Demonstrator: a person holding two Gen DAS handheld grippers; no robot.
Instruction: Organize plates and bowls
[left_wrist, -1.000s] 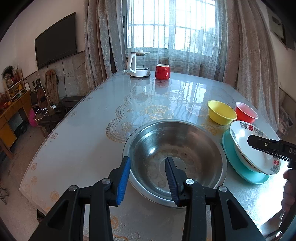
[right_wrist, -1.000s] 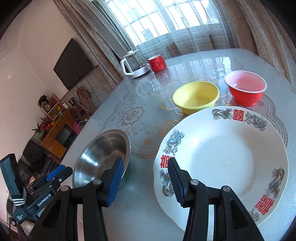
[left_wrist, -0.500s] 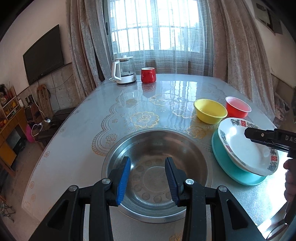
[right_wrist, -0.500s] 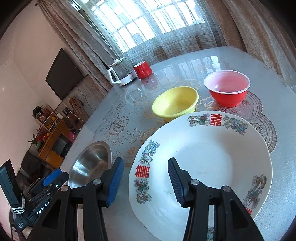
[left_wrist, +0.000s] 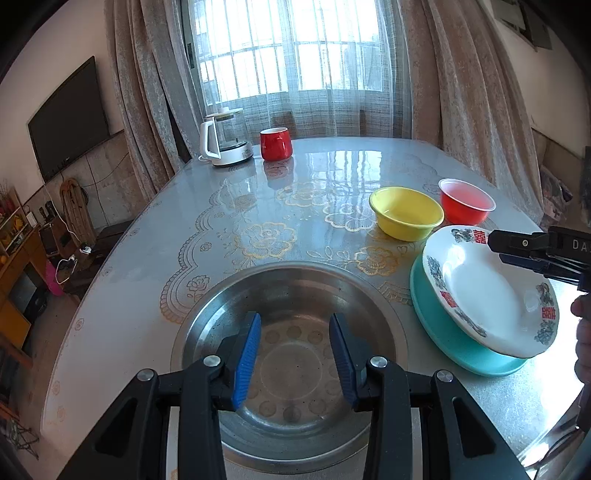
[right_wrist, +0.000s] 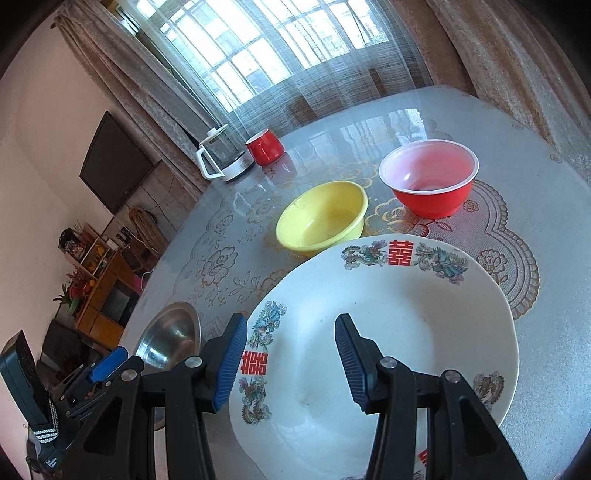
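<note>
Both wrist views shift since a second ago: the steel bowl sits more squarely under your left gripper than before, and the white plate fills more of the right view. Your right gripper drifts sideways across that plate. Both views also level out somewhat. Neither jaw gap changes across the frames.

Tool state: your left jaws stand part open, empty, hanging over the steel bowl's basin; pads touch nothing visible. Your right jaws stand part open, empty, above the white plate's near half; contact with it is not evident.

Positions: the white plate rests tilted on the teal plate, on the table at its right side. The yellow bowl and red bowl stand just behind it, close together. The steel bowl sits alone, left of the plates.

Judgement: nothing is gripped yet; you appear to be lining up on both pieces, with stacking not started.

Writing: red double-happiness characters on the white plate's rim; "DA" partly visible on the right gripper's body in the left view; a small label on the left gripper in the right view, too small to read.
</note>
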